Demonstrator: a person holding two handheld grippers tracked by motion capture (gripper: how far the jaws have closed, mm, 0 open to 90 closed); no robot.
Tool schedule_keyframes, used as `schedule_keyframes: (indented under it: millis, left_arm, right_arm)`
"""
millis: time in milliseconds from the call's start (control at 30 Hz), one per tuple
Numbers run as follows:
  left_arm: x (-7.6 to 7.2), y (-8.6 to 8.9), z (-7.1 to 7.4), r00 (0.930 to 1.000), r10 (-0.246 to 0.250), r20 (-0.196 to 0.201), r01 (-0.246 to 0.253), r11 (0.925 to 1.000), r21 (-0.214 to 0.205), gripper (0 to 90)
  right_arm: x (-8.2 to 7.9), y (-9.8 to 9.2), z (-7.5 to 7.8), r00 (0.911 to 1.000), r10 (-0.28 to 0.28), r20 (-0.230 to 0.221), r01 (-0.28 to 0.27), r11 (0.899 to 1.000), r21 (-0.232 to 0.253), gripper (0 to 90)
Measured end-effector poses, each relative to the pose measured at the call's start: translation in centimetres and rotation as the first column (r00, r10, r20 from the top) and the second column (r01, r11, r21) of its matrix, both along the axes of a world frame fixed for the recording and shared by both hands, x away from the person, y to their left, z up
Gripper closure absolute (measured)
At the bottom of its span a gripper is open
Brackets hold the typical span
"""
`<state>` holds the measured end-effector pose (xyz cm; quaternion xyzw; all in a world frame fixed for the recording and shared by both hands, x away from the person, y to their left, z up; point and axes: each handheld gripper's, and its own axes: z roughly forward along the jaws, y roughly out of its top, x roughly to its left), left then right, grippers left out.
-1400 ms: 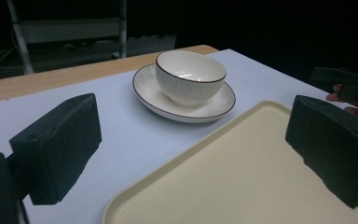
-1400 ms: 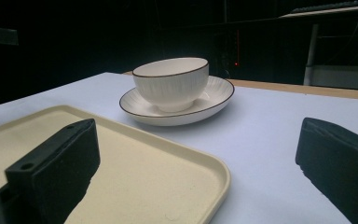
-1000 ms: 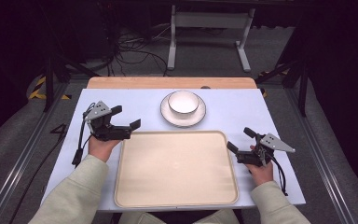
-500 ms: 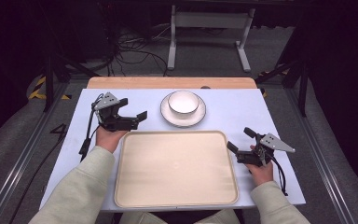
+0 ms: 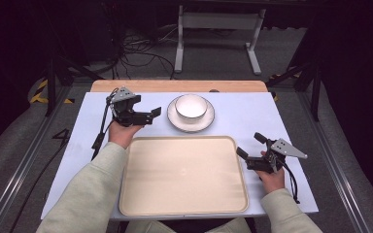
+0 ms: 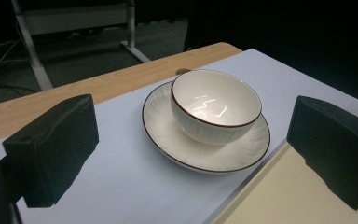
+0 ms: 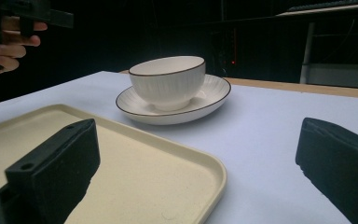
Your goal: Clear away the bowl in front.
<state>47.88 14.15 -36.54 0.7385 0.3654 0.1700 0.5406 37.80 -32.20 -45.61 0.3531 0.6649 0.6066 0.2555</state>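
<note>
The counter (image 5: 252,116) carries an empty tray (image 5: 182,174), and behind it the saucer (image 5: 191,118) with the bowl (image 5: 191,106) on it, both untouched. The left gripper (image 5: 153,115) hovers near them, jaws wide; the right gripper (image 5: 248,148) waits beside the tray, jaws wide. Everything seems left to do.

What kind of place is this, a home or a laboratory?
Probably a laboratory or recording room: a bare work table on a dark floor, loose cables behind it, and a metal stand, no home furniture.
</note>
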Motion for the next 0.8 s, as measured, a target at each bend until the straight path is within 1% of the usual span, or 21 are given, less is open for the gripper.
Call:
schedule_keyframes:
  millis: [200, 333, 467, 600, 667, 700, 733, 767, 800]
  left_arm:
    - [0.7, -1.0, 0.1, 0.9999, 0.003, -0.011, -0.003, 1.0000, 0.004, 2.8]
    - [1.6, -1.7, 0.4, 0.9999, 0.014, -0.010, -0.014, 0.9997, 0.021, 2.8]
    - [2.2, -2.1, 0.5, 0.9995, 0.029, -0.011, -0.028, 0.9991, 0.031, 2.9]
    - [2.8, -2.6, 0.5, 0.9992, 0.034, -0.023, -0.033, 0.9986, 0.040, 3.9]
    - [3.2, -2.9, 0.5, 0.9991, 0.029, -0.029, -0.028, 0.9980, 0.057, 4.3]
    - [3.4, -3.2, 0.5, 0.9990, 0.037, -0.025, -0.035, 0.9972, 0.065, 4.2]
    - [3.5, -3.5, 0.5, 0.9986, 0.044, -0.029, -0.042, 0.9966, 0.071, 4.3]
    - [3.6, -3.6, 0.6, 0.9986, 0.049, -0.020, -0.047, 0.9954, 0.083, 4.5]
    - [3.8, -3.8, 0.6, 0.9985, 0.051, -0.021, -0.049, 0.9950, 0.087, 5.1]
  right_arm:
    - [0.0, 0.0, 0.0, 1.0000, 0.000, -0.002, 0.000, 1.000, 0.000, 0.1]
    - [0.0, 0.0, 0.0, 1.0000, -0.001, -0.004, 0.001, 1.000, -0.002, 0.1]
    - [0.0, 0.0, 0.0, 1.0000, -0.002, -0.005, 0.002, 1.000, -0.002, 0.1]
    - [0.0, 0.1, 0.0, 1.0000, -0.004, -0.006, 0.004, 1.000, -0.005, 0.1]
    - [0.0, 0.1, 0.0, 1.0000, -0.005, -0.006, 0.005, 1.000, -0.007, 0.1]
    - [0.0, 0.1, 0.0, 1.0000, -0.006, -0.007, 0.006, 1.000, -0.008, 0.1]
    - [0.0, 0.1, 0.0, 0.9999, -0.007, -0.008, 0.007, 1.000, -0.007, 0.0]
    - [0.0, 0.1, 0.0, 0.9999, -0.007, -0.008, 0.007, 1.000, -0.007, 0.1]
    - [0.0, 0.1, 0.0, 0.9999, -0.008, -0.008, 0.008, 1.000, -0.007, 0.1]
